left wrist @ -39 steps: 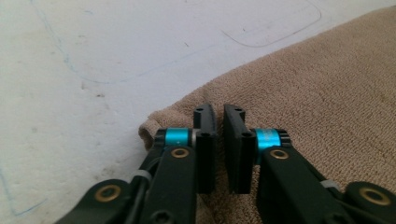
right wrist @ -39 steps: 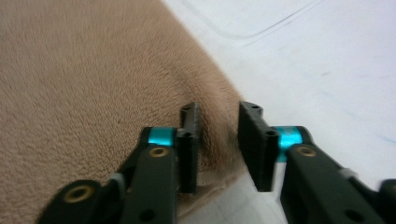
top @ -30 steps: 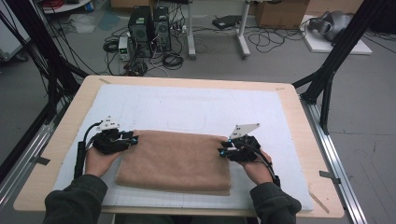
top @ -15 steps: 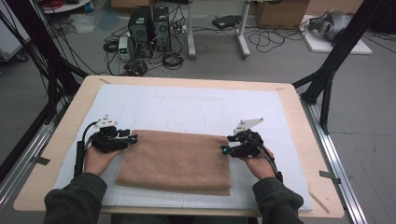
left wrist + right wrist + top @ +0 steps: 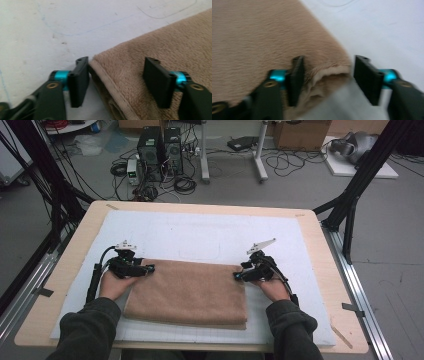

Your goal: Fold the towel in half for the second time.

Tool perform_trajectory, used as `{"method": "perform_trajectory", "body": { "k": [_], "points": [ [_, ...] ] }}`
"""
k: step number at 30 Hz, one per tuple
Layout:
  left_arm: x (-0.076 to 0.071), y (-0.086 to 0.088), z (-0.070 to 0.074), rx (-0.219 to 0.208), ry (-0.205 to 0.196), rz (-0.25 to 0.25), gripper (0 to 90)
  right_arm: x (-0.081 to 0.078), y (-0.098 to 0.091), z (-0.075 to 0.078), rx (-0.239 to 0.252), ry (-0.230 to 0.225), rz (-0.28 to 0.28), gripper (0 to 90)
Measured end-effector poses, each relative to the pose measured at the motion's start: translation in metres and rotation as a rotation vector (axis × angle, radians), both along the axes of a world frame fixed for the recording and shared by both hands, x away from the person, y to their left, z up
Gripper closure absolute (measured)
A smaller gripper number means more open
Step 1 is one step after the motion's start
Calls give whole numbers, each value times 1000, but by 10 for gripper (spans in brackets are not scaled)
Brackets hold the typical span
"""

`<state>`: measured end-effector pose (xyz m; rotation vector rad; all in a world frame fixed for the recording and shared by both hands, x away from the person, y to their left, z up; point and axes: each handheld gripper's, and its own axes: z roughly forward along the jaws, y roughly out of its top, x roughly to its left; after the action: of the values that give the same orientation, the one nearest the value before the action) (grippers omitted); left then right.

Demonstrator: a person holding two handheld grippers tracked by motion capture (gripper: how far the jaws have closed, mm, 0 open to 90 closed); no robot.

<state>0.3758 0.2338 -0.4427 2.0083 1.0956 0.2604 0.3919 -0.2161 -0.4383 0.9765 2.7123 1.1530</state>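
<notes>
The left gripper (image 5: 142,268) stood with jaws spread astride the far left corner of the folded brown towel (image 5: 187,292), which lay on the white mat (image 5: 200,235). The right gripper (image 5: 240,275) likewise gaped around the towel's far right corner, not pinching it.

no readable text, labels or numbers

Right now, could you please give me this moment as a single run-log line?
object: folded brown towel | left tool: open, straddling far-left corner | right tool: open, straddling far-right corner | surface: white mat
</notes>
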Motion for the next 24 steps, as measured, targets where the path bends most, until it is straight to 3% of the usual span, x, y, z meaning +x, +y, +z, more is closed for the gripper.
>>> {"method": "perform_trajectory", "body": {
  "k": [3,5,8,11,13,17,21,23,24],
  "points": [
    [-2,-2,0,-13,4,-14,697,-1,2,1,16,2,56,717],
    [-2,-2,2,-8,1,-16,753,-4,4,5,-8,-23,67,775],
    [-6,-3,8,8,-40,0,791,-5,2,12,-15,-70,53,837],
    [-6,-3,18,-58,-85,47,800,1,-7,31,25,-109,8,844],
    [-2,-3,27,-96,-100,66,802,7,-9,42,6,-136,2,846],
    [13,-11,48,-95,-149,93,802,27,-10,61,-23,-171,-47,847],
    [40,-18,65,-88,-176,126,801,50,-9,78,-48,-228,-93,845],
    [54,-19,66,-50,-165,165,755,63,-9,85,-46,-243,-135,776],
    [58,-18,65,-26,-160,193,667,68,-9,85,-42,-249,-164,654]
  ]
}}
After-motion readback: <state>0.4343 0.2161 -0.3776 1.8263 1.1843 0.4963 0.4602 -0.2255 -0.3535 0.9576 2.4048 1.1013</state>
